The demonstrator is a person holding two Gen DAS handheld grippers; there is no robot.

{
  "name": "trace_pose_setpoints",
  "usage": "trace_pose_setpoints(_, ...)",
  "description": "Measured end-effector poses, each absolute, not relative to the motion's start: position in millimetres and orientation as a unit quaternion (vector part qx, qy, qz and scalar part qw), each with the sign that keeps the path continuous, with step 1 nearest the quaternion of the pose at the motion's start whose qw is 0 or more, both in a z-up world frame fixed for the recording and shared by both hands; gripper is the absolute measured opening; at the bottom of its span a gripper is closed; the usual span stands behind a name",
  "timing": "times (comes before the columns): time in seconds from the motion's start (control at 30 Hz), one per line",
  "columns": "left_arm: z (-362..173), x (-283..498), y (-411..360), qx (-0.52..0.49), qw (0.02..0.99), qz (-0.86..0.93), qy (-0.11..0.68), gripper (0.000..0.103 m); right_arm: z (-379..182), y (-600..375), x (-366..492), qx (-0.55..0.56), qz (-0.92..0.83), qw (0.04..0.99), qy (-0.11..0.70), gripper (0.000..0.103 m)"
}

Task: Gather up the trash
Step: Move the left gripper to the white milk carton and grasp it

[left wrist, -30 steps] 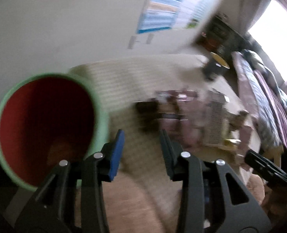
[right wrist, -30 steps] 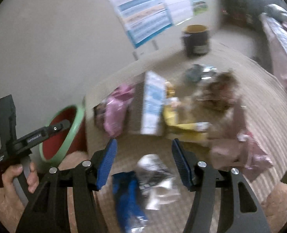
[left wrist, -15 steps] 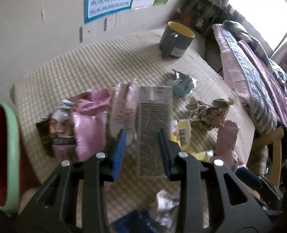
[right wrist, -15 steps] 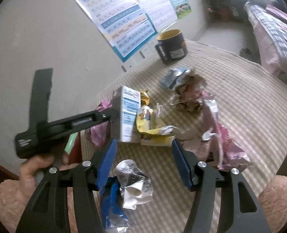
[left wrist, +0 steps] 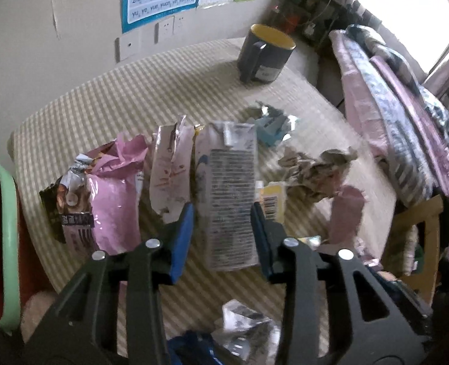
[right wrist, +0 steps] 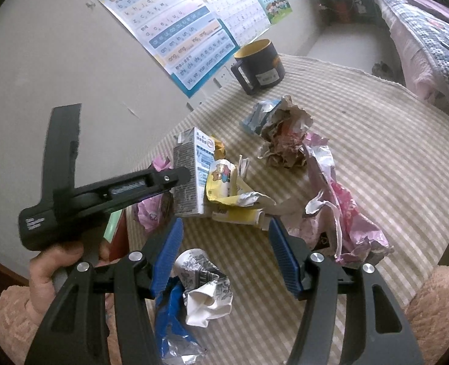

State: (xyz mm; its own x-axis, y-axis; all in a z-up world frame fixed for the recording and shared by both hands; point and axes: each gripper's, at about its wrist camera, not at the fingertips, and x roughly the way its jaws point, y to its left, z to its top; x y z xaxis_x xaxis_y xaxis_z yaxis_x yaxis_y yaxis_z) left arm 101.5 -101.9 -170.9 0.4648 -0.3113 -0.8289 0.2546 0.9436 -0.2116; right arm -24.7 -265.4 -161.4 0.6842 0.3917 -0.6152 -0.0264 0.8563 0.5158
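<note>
Trash lies on a table with a striped cloth (left wrist: 133, 97). My left gripper (left wrist: 223, 228) hovers over a grey-and-white milk carton (left wrist: 230, 194), its blue pads either side of the carton; the jaws are opening and do not seem to press it. In the right wrist view that left gripper (right wrist: 183, 176) reaches the carton (right wrist: 191, 179) from the left, held by a hand (right wrist: 57, 261). My right gripper (right wrist: 224, 237) stands open with nothing between its pads, just above a crumpled white cup (right wrist: 207, 286) and near a yellow wrapper (right wrist: 233, 194). A green-rimmed red bin (left wrist: 8, 243) sits at the far left.
Around the carton lie a pink bag (left wrist: 112, 200), a pink-white wrapper (left wrist: 169, 176), a blue wrapper (left wrist: 273, 124), crumpled brown paper (left wrist: 312, 167), a torn pink bag (right wrist: 340, 210) and a blue foil wrapper (right wrist: 169, 313). A dark mug (left wrist: 264, 54) stands at the back. A bed (left wrist: 407, 121) is beyond the table's right side.
My left gripper swung away from the bin, rightward over the pile, and stopped over the milk carton; its jaws are slightly wider. The right gripper shifted a little and rolled.
</note>
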Motion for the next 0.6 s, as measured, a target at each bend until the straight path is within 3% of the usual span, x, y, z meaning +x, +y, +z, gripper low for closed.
trace_pose_setpoints(0.43,-171.0,104.5,-126.9,0.028,0.863,-0.166,0.476,0.046,-164.5,-262.5,-20.6,0.241,0.119,0.881,0.39,0.058)
trace_pose_setpoints(0.53,-177.0,109.1,-132.4,0.046,0.859,-0.161,0.484,0.046,-166.1,-261.7,-19.6,0.24,0.121,0.88,0.393,0.058)
trace_pose_setpoints(0.6,-183.0,113.9,-126.9,0.027,0.855,-0.154,0.494,0.041,-165.7,-262.6,-19.3,0.24,0.121,0.88,0.392,0.058)
